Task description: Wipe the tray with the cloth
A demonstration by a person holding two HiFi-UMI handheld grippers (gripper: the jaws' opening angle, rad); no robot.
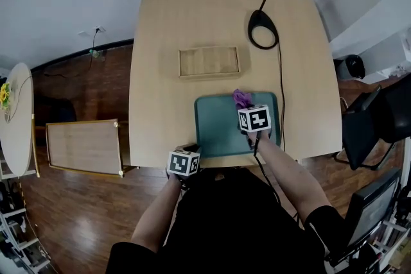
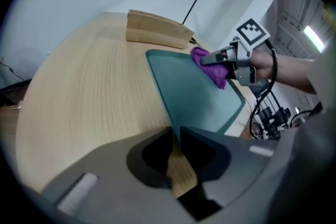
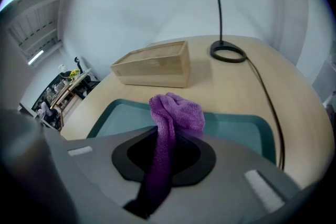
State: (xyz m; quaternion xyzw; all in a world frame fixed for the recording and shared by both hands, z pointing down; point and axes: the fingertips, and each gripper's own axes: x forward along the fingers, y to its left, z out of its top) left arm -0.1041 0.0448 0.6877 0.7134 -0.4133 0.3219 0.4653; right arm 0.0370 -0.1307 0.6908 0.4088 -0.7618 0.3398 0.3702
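Note:
A teal tray (image 1: 218, 131) lies on the wooden table near its front edge. My right gripper (image 1: 248, 107) hovers over the tray's far right part, shut on a purple cloth (image 1: 241, 98). In the right gripper view the cloth (image 3: 177, 113) bunches out past the jaws of the gripper (image 3: 165, 139) and hangs over the tray floor (image 3: 236, 128). My left gripper (image 1: 186, 160) sits at the tray's near left corner. In the left gripper view this gripper (image 2: 176, 136) is shut on the tray's rim (image 2: 160, 94), and the right gripper (image 2: 212, 60) with the cloth (image 2: 214, 73) is seen across the tray.
A shallow wooden box (image 1: 209, 61) stands just beyond the tray. A black lamp base (image 1: 263, 29) sits at the back right, and its cable (image 1: 280, 86) runs along the tray's right side. Black chairs (image 1: 369, 128) stand to the right of the table.

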